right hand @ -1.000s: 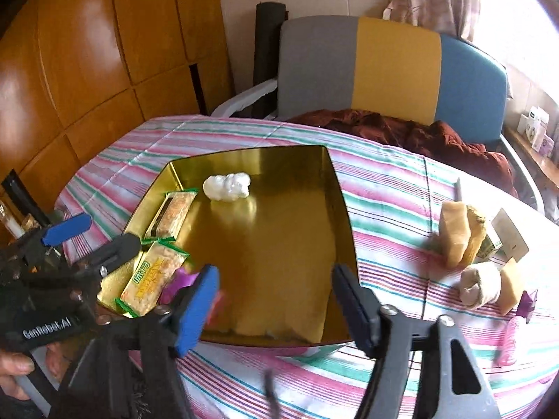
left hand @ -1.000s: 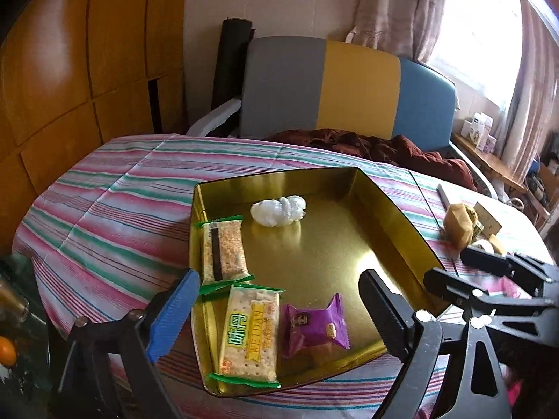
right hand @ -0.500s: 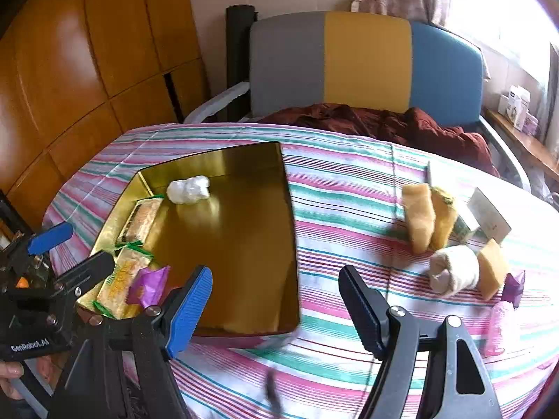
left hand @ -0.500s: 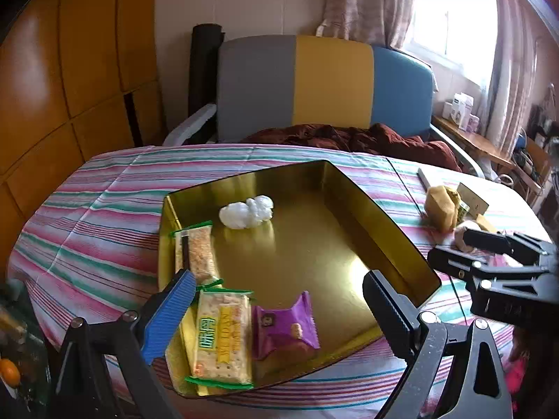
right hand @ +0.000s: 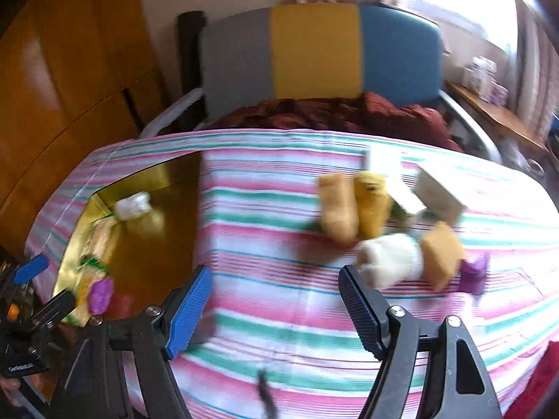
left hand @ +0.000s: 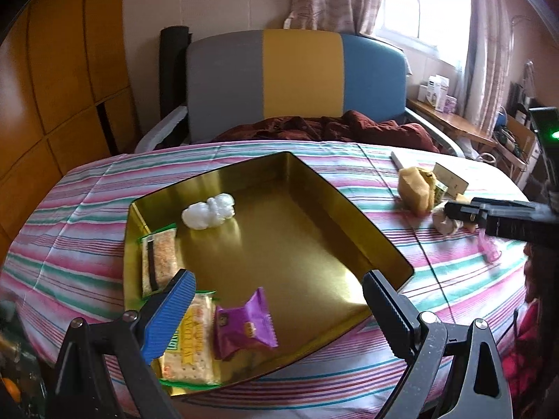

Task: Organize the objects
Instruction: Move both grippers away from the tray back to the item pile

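Observation:
A gold tray (left hand: 349, 237) on the striped cloth holds a white wrapped sweet (left hand: 208, 211), two cracker packs (left hand: 159, 262) (left hand: 190, 345) and a purple packet (left hand: 244, 324). My left gripper (left hand: 276, 279) hovers open over the tray's near end, holding nothing. My right gripper (right hand: 274, 274) is open over bare cloth to the right of the tray (right hand: 174, 174), nothing between its pads. Just beyond its right finger lie a white roll (right hand: 387, 258), tan pastries (right hand: 339, 209), a tan block (right hand: 440, 255) and a purple packet (right hand: 475, 272). The right wrist view is motion-blurred.
A white box (right hand: 438, 192) lies behind the loose snacks. A grey, yellow and blue chair (left hand: 297, 73) with a dark red cloth stands behind the table. Wooden panels fill the left side. A shelf (left hand: 450, 122) with small boxes runs under the window at right.
My right gripper has swung right, from over the tray's near edge to the cloth by the loose snacks. The left gripper shifted and rolled slightly, still over the tray.

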`<action>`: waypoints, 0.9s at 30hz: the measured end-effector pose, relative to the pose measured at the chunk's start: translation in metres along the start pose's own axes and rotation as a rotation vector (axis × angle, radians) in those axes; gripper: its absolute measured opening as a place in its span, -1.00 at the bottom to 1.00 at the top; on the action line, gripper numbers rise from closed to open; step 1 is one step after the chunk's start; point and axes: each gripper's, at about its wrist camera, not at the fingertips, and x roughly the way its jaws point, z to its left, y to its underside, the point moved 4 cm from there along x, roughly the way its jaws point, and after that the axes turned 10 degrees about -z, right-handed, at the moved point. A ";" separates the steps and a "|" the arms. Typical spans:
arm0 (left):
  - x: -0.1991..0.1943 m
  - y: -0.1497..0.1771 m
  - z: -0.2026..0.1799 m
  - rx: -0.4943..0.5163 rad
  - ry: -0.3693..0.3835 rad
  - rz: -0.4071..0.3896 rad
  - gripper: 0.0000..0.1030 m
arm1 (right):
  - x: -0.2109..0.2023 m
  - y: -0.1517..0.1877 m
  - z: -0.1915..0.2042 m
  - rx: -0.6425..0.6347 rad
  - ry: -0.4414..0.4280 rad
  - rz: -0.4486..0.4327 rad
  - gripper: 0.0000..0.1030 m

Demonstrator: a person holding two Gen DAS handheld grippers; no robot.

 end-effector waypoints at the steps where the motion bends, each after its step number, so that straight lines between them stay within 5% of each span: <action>1: 0.001 -0.001 -0.003 0.005 0.011 0.001 0.88 | -0.002 -0.003 -0.014 0.014 0.025 -0.003 0.48; 8: 0.005 -0.002 -0.019 0.023 0.060 0.012 0.88 | -0.026 -0.015 -0.133 0.226 0.218 -0.045 0.48; 13: 0.010 -0.006 -0.036 0.051 0.094 0.021 0.88 | -0.031 0.009 -0.203 0.431 0.329 -0.049 0.48; 17: 0.016 -0.009 -0.056 0.082 0.127 0.032 0.88 | -0.021 0.025 -0.221 0.547 0.319 0.011 0.48; 22: 0.027 -0.013 -0.093 0.132 0.195 0.048 0.88 | -0.002 0.038 -0.213 0.526 0.309 0.140 0.48; 27: 0.042 -0.015 -0.133 0.206 0.257 0.065 0.88 | 0.002 0.042 -0.207 0.502 0.286 0.173 0.48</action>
